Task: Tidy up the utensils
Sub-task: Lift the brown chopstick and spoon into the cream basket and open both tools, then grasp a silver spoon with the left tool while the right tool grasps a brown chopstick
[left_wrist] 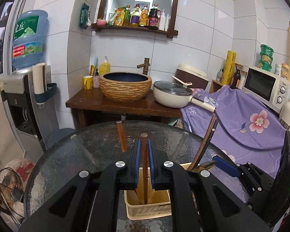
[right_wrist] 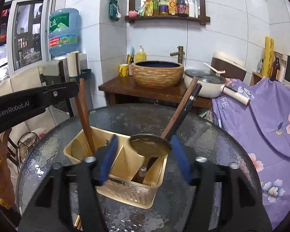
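Observation:
A beige plastic utensil holder (right_wrist: pixel 123 189) with compartments stands on the round glass table (right_wrist: pixel 148 119); it also shows in the left wrist view (left_wrist: pixel 148 208). My left gripper (left_wrist: pixel 144 145) is shut on a wooden-handled utensil (left_wrist: pixel 144 166) that stands in the holder's left compartment. A second wooden handle (left_wrist: pixel 121 137) stands beside it. My right gripper (right_wrist: pixel 145 141) is open, its blue pads on either side of a brass ladle (right_wrist: pixel 149 145) with a wooden handle leaning in the right compartment. A black-handled utensil (right_wrist: pixel 185 110) leans next to it.
Behind the table stand a wooden stand with a woven-look basin (left_wrist: pixel 125 87) and a cream pan (left_wrist: pixel 172 94). A purple floral cloth (left_wrist: pixel 241 119) covers a counter at right, with a microwave (left_wrist: pixel 264 87). A water dispenser (left_wrist: pixel 27 89) stands at left.

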